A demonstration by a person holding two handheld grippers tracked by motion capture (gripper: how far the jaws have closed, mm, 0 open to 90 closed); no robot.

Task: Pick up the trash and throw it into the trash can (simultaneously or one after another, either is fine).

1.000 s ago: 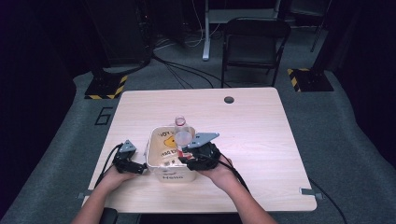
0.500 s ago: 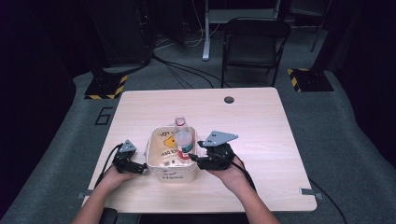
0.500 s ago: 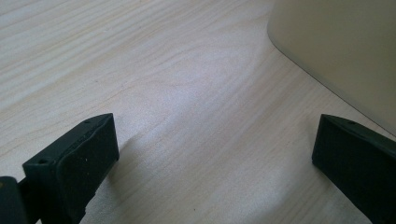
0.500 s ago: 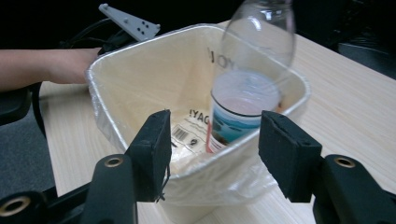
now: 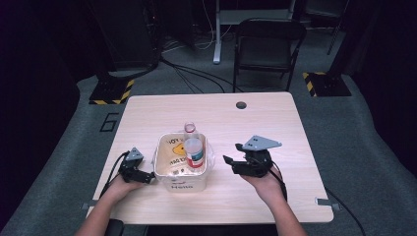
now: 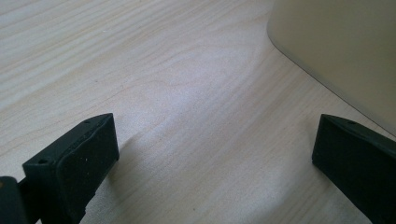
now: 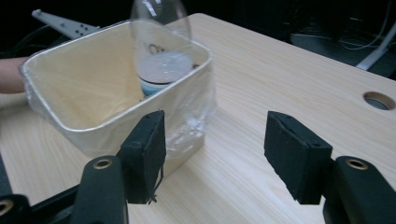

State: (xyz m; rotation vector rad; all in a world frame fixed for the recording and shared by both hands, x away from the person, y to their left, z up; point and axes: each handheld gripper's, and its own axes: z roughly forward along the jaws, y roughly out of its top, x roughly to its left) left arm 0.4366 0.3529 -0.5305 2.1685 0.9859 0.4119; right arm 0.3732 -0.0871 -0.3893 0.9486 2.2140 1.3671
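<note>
A: What is the largest thing here, and where does it lie with respect to the tongs?

B: The table [image 5: 275, 123] carries everything. On it, the cream bin [image 5: 164, 179] stands between the two tongs: the left tongs [image 5: 147, 178] sit just beside its left wall, the right tongs [image 5: 231, 160] are off to its right, apart from it.

A: What has changed?

B: A second ago the right tongs are over the bin with the bottle; now they are drawn back to the right, and their jaws have just been opening. Nothing is between them.

A: And the bottle?

B: The bottle [image 5: 193, 150] stands inside the bin, neck up, leaning on the far wall, ahead and left of the right tongs.

A: The left tongs?

B: Jaws wide apart over bare wood, holding nothing; the bin wall [image 6: 336, 51] is just beyond the right jaw.

A: Meaning?

B: The bottle appears delivered and released; the placing step looks complete.
</note>
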